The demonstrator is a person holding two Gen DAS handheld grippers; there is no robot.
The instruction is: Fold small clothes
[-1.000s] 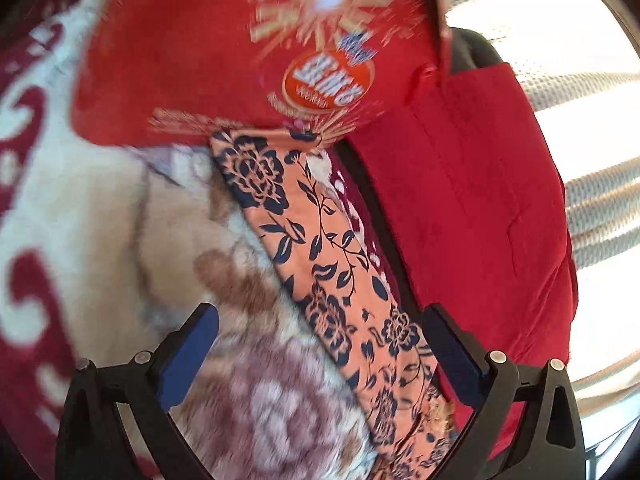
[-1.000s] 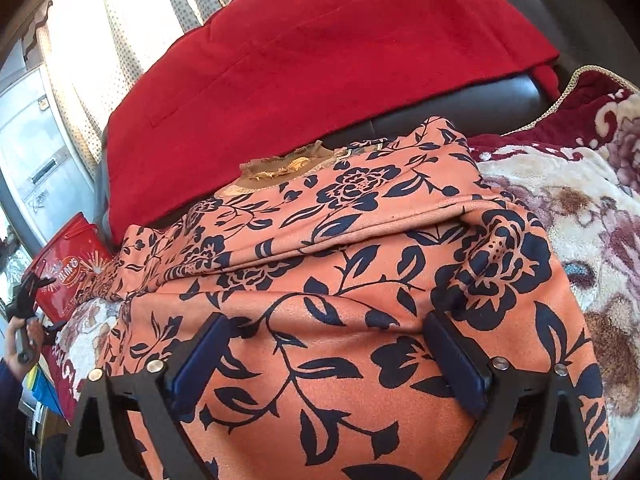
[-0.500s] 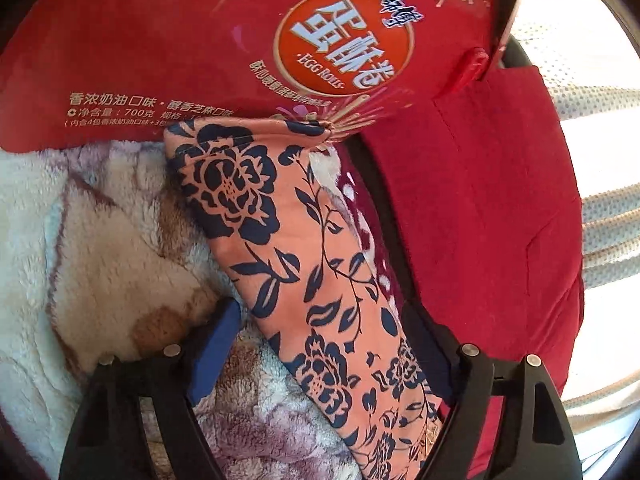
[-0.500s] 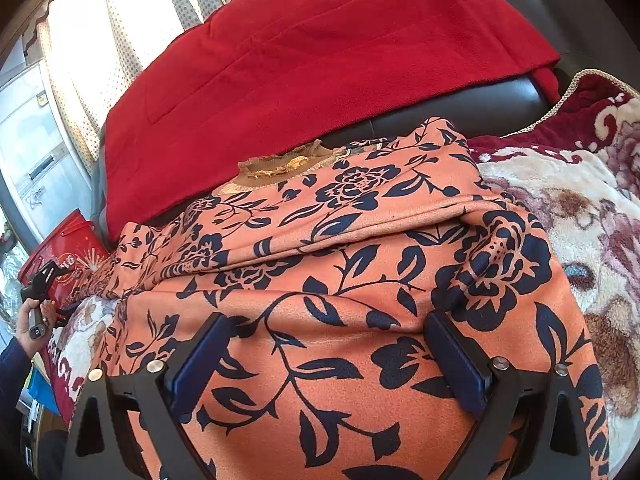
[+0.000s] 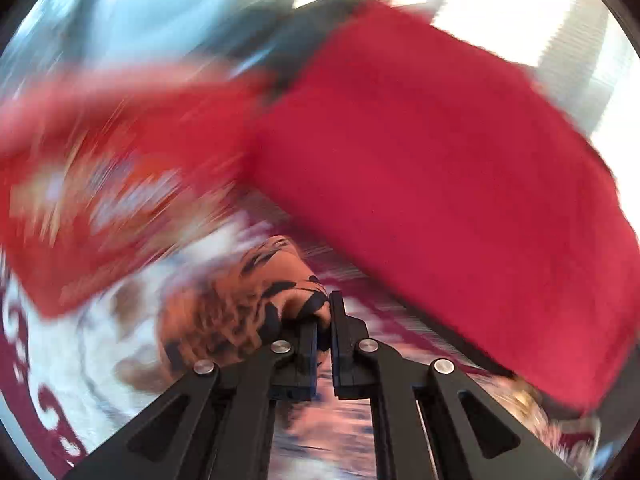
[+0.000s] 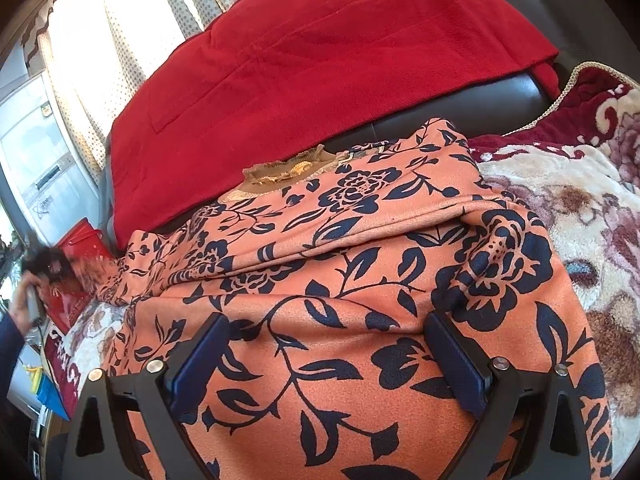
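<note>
Setting: sofa draped with a floral plush blanket point(image 6: 560, 200), a red throw point(image 6: 320, 60) over its backrest, curtained window behind.
Garment: orange floral top point(image 6: 360, 280) spread across the blanket, its far-left sleeve end bunched in the left gripper point(image 5: 329, 320).
Left fingers: just snapped closed, pinching that sleeve cloth; view badly blurred.
Right fingers: right gripper point(image 6: 328, 360) spread wide over the near hem, gripping nothing.
Doing it well: carry the sleeve across the body in one smooth arc, keep the pinch firm, lay it flat without dragging the rest.
Writing: red snack box point(image 6: 80, 264) at far left; its print is unreadable.
</note>
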